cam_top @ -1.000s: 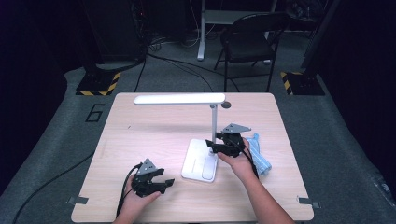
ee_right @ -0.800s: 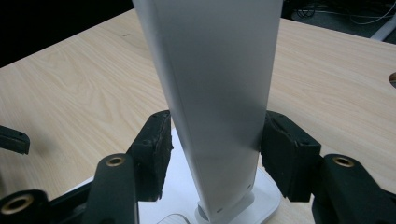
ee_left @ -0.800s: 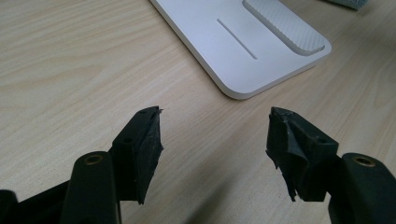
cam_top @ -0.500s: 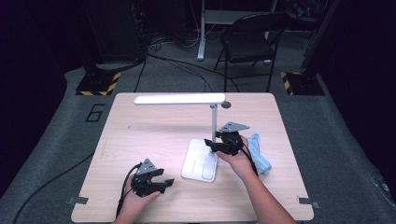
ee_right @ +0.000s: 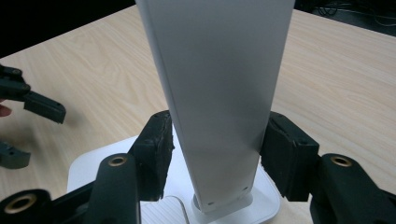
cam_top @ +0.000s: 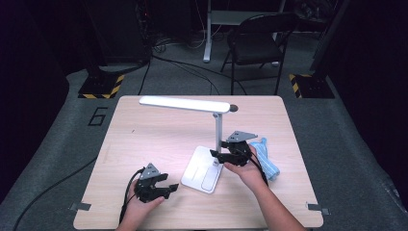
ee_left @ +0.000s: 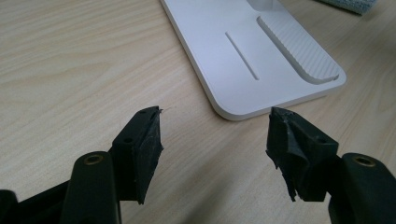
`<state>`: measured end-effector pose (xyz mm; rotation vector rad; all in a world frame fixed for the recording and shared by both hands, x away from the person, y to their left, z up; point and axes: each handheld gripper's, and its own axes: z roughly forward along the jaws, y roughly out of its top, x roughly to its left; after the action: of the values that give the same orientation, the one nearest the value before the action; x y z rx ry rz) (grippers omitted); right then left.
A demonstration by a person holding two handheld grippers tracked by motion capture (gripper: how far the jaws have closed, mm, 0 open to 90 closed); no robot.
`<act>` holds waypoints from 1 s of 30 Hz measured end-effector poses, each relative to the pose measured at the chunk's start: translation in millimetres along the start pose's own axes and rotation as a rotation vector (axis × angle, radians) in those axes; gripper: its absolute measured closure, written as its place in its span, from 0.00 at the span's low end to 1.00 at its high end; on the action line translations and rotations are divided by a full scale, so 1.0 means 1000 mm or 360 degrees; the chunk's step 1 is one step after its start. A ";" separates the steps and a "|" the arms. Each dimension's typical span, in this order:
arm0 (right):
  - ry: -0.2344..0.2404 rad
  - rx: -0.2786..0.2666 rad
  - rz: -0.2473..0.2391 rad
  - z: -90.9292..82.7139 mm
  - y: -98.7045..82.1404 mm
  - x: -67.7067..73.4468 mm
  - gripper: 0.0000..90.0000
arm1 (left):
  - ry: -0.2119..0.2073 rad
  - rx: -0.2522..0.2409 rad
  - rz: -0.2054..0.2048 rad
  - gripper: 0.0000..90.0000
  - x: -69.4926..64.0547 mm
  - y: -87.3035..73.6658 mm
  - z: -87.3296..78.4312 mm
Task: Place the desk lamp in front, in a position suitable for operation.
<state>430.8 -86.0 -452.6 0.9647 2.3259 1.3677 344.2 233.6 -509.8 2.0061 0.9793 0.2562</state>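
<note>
A white desk lamp stands on the wooden table (cam_top: 144,139), with its flat base (cam_top: 199,171), upright stem (cam_top: 218,132) and long head (cam_top: 183,103). My right gripper (cam_top: 216,159) reaches in from the right, low on the stem. In the right gripper view the gripper (ee_right: 217,149) has its pads against both sides of the stem (ee_right: 219,70); the jaws have just been closing on it. My left gripper (cam_top: 168,189) rests near the front edge, left of the base. Its jaws (ee_left: 212,140) stand open with nothing between them, facing the base corner (ee_left: 243,46).
A light blue cloth (cam_top: 267,156) lies right of the lamp, behind my right hand. A folding chair (cam_top: 255,43) and cables are on the floor beyond the table. The other gripper (ee_right: 28,126) shows at the left of the right gripper view.
My right gripper has settled slightly closer around the lamp stem. The left gripper and the lamp stay where they were.
</note>
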 end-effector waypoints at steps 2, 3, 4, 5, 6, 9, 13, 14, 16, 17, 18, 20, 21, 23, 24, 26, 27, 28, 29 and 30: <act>0.0005 -0.0002 -0.0022 -0.001 -0.001 0.002 0.53 | 0.0001 0.0000 -0.0002 0.39 0.000 0.000 0.000; 0.0016 -0.0002 -0.0030 -0.001 -0.001 0.003 0.54 | -0.0008 0.0016 0.0002 0.39 0.000 0.000 -0.001; 0.0016 -0.0002 -0.0030 -0.001 -0.001 0.003 0.54 | -0.0008 0.0016 0.0002 0.39 0.000 0.000 -0.001; 0.0023 0.0006 -0.0021 -0.003 -0.002 0.005 0.56 | 0.0003 -0.0001 0.0001 0.39 0.000 0.000 0.000; 0.0023 0.0006 -0.0021 -0.003 -0.002 0.005 0.56 | 0.0003 -0.0001 0.0001 0.39 0.000 0.000 0.000; 0.0036 0.0008 -0.0048 -0.004 -0.003 0.009 0.56 | 0.0000 0.0005 0.0000 0.39 0.001 0.000 0.000; 0.0049 0.0006 -0.0041 -0.004 -0.004 0.012 0.56 | -0.0012 0.0021 0.0001 0.39 0.001 0.000 -0.001; 0.0043 0.0000 -0.0051 -0.004 -0.004 0.012 0.56 | -0.0013 0.0027 0.0011 0.39 0.001 0.000 -0.001; 0.0037 -0.0001 -0.0061 -0.003 -0.004 0.012 0.57 | -0.0012 0.0021 0.0002 0.39 0.001 0.000 0.000; 0.0032 -0.0003 -0.0067 -0.003 -0.004 0.012 0.57 | -0.0013 0.0019 0.0001 0.39 0.001 0.000 0.000; 0.0011 0.0003 -0.0055 -0.003 -0.004 0.013 0.57 | -0.0017 0.0032 0.0025 0.39 0.002 0.000 -0.001; -0.0021 -0.0018 -0.0054 -0.002 -0.004 0.014 0.57 | -0.0015 0.0032 0.0023 0.39 0.002 0.000 -0.001; -0.0016 -0.0004 -0.0057 -0.002 -0.003 0.013 0.57 | -0.0014 0.0022 0.0012 0.39 0.002 0.000 -0.001; -0.0027 0.0003 -0.0057 -0.002 -0.003 0.013 0.57 | -0.0015 0.0022 0.0010 0.39 0.002 0.000 -0.001; -0.0034 -0.0009 -0.0058 -0.001 -0.003 0.013 0.58 | -0.0012 0.0017 0.0008 0.39 0.002 0.000 0.000; -0.0076 -0.0004 -0.0036 0.001 -0.001 0.011 0.58 | -0.0010 0.0020 0.0026 0.39 0.003 0.000 -0.001; -0.0094 -0.0004 -0.0033 0.001 0.000 0.010 0.58 | -0.0008 0.0021 0.0022 0.39 0.003 0.000 -0.001; -0.0112 -0.0011 -0.0016 0.002 0.000 0.009 0.58 | -0.0011 0.0023 0.0022 0.39 0.003 0.000 -0.001; -0.0122 -0.0012 -0.0030 0.002 0.001 0.007 0.58 | -0.0009 0.0015 0.0005 0.39 0.002 0.000 -0.001; -0.0122 -0.0012 -0.0030 0.002 0.001 0.007 0.58 | -0.0009 0.0015 0.0005 0.39 0.002 0.000 -0.001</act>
<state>427.4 -80.0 -452.6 0.9726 2.2664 1.3083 345.2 236.0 -509.9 2.0163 0.9757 0.2478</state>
